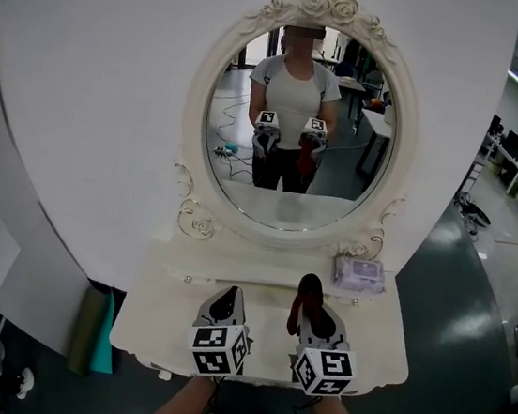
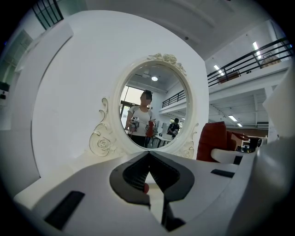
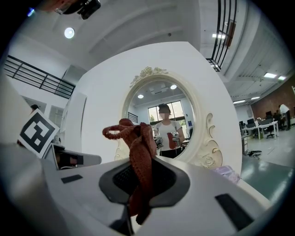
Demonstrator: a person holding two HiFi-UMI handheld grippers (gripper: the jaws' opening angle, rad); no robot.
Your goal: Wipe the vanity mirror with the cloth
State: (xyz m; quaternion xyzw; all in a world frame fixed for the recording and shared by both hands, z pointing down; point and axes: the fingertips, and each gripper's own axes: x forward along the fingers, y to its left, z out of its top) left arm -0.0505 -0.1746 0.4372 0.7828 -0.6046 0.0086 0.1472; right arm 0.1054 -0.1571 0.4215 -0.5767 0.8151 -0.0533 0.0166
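Straight ahead of and above both grippers, the mirror (image 1: 299, 121) is mounted upright. The red cloth (image 3: 138, 143) is pinched in the right gripper (image 1: 312, 311), which is thus better placed; the left gripper (image 2: 148, 156) appears pressed together, empty.

The white vanity table (image 1: 376, 342) bears the oval mirror (image 1: 297, 131) and a lilac packet (image 1: 359, 274).

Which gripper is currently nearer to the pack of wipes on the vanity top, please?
Right. The right gripper, shut on the red cloth, is just left of the pack of wipes and closer to the person; the left gripper is farther left.
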